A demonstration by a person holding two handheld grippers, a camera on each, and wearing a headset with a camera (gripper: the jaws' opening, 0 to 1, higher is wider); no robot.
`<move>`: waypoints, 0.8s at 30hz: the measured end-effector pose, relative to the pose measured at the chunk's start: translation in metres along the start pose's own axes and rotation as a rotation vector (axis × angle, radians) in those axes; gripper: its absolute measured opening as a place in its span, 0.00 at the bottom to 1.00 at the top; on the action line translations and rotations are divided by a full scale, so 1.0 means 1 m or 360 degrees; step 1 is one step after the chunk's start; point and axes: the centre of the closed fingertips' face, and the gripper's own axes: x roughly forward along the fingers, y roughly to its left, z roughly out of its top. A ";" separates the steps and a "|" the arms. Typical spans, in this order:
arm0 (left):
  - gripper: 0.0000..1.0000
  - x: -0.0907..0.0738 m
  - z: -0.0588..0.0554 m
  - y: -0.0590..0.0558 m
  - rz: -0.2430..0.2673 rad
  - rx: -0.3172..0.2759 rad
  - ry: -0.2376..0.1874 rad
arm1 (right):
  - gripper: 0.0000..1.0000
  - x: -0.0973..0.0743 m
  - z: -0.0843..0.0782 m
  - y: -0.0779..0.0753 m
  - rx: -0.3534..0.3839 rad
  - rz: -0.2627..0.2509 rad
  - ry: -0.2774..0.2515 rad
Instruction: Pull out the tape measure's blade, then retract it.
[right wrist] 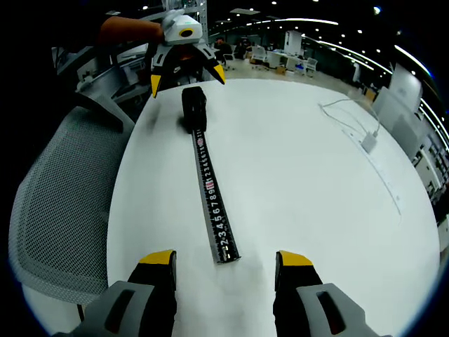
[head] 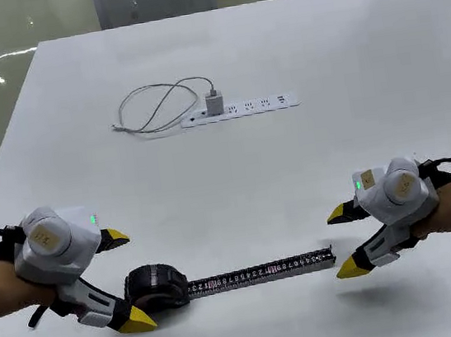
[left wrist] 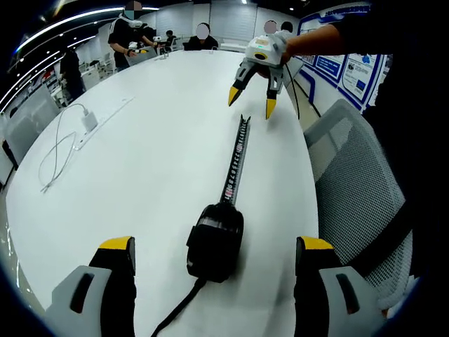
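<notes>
A black tape measure (head: 156, 287) stood upright on its base near the front edge of a white table (head: 292, 168). Its dark blade (head: 260, 272), printed with pale numerals, was drawn partway out. The blade lay flat and straight on the surface, numbers up, its tip resting free. A thin dark strap trailed behind the case.

Bright overhead lighting, floor glare, fisheye edge distortion.

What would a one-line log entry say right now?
tape measure: on table, blade out | left gripper: open around tape measure | right gripper: open near blade tip | retraction: not yet
</notes>
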 end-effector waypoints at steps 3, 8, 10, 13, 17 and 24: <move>0.99 0.000 0.000 0.001 0.0013 -0.0010 0.0001 | 0.57 -0.001 -0.001 0.001 0.0014 0.0004 0.0004; 0.99 -0.001 0.001 0.001 0.0023 -0.0030 -0.0011 | 0.61 -0.002 0.002 0.000 0.0040 -0.0017 -0.0021; 0.99 -0.001 0.001 0.001 0.0027 -0.0044 -0.0024 | 0.64 -0.002 0.005 0.000 0.0061 -0.0028 -0.0045; 0.99 -0.003 0.002 0.012 0.0131 -0.0041 -0.0054 | 0.71 -0.003 0.007 -0.001 0.0092 -0.0051 -0.0066; 0.99 -0.007 0.006 0.012 0.0138 -0.0197 -0.0167 | 0.77 -0.005 0.007 -0.005 0.0138 -0.0109 -0.0122; 0.99 -0.007 -0.004 0.016 0.0246 -0.0329 -0.0260 | 0.86 -0.008 0.007 -0.006 0.0257 -0.0187 -0.0236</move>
